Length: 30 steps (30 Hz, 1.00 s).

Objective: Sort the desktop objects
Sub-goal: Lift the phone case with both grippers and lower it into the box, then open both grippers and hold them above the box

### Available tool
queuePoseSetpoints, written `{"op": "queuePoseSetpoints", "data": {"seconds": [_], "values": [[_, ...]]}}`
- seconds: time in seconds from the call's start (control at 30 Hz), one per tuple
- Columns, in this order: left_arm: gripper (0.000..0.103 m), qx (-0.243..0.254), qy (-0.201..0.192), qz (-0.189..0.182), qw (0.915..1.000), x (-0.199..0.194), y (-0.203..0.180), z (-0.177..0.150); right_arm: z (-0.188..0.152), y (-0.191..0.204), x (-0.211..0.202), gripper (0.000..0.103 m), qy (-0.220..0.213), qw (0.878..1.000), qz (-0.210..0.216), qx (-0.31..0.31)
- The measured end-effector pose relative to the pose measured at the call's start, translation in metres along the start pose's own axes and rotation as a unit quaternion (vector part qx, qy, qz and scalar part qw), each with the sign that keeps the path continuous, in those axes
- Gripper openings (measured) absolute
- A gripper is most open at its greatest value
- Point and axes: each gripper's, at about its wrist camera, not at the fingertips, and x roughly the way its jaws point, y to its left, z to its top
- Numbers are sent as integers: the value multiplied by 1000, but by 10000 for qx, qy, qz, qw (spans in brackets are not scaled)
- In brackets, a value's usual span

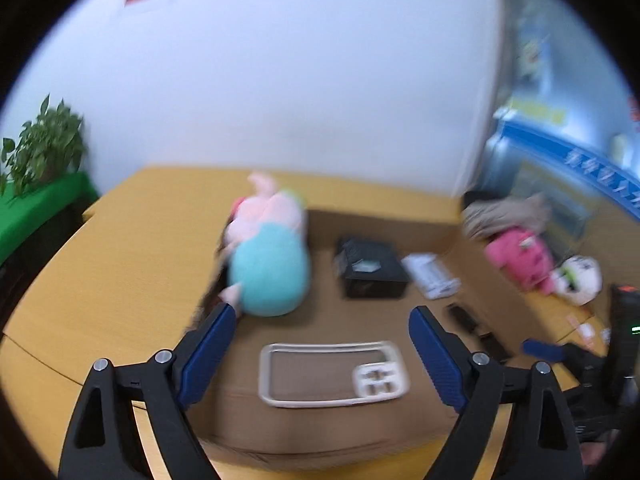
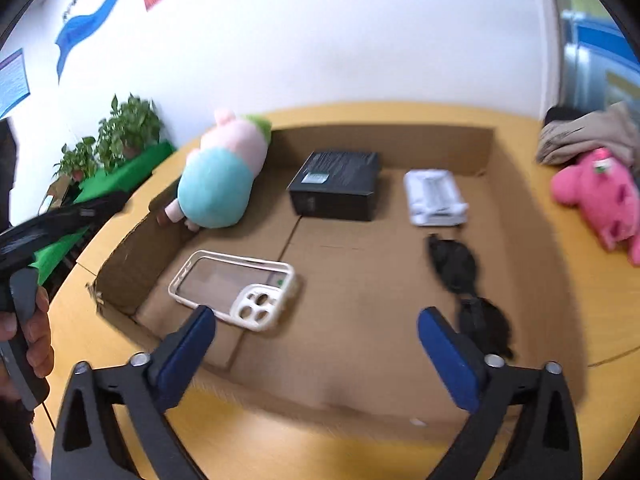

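A shallow cardboard box [image 2: 400, 132] [image 1: 400, 226] lies on a yellow table. In it are a white phone case [image 2: 236, 286] [image 1: 332, 372], a black box [image 2: 336, 190] [image 1: 370, 268], a white packet [image 2: 434, 198] [image 1: 430, 276], black sunglasses [image 2: 464, 280] [image 1: 472, 326] and a pink and teal plush pig [image 2: 220, 180] [image 1: 268, 252] leaning on the left wall. My left gripper [image 1: 322, 330] is open and empty above the phone case. My right gripper [image 2: 316, 330] is open and empty over the box's near part.
A pink plush [image 2: 596, 200] [image 1: 520, 258] and a beige cloth [image 2: 584, 136] lie on the table right of the box. A white and green toy [image 1: 578, 278] lies beside the pink plush. Potted plants [image 2: 116, 140] stand on a green shelf at the left.
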Motion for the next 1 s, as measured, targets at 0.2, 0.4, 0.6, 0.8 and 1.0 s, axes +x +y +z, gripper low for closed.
{"op": "queuePoseSetpoints", "data": {"seconds": [0.2,0.4,0.6,0.8,1.0], "values": [[89,565,138,802,9951,22,-34,-45,-33,-10,-10,103,-375,9988,-306,-44],[90,426,-7,983,9942,37,-35,-78,-37,-7,-5,103,-722,9959,-499,-215],[96,480,-5,919,9946,40,-33,-78,-45,-3,-4,103,-1046,9925,-555,-304],[102,487,52,871,9950,42,-36,-77,-46,-3,-3,103,-1031,9927,-534,-329],[102,486,52,875,9950,43,-36,-77,-45,-3,-5,103,-1040,9925,-535,-347]]}}
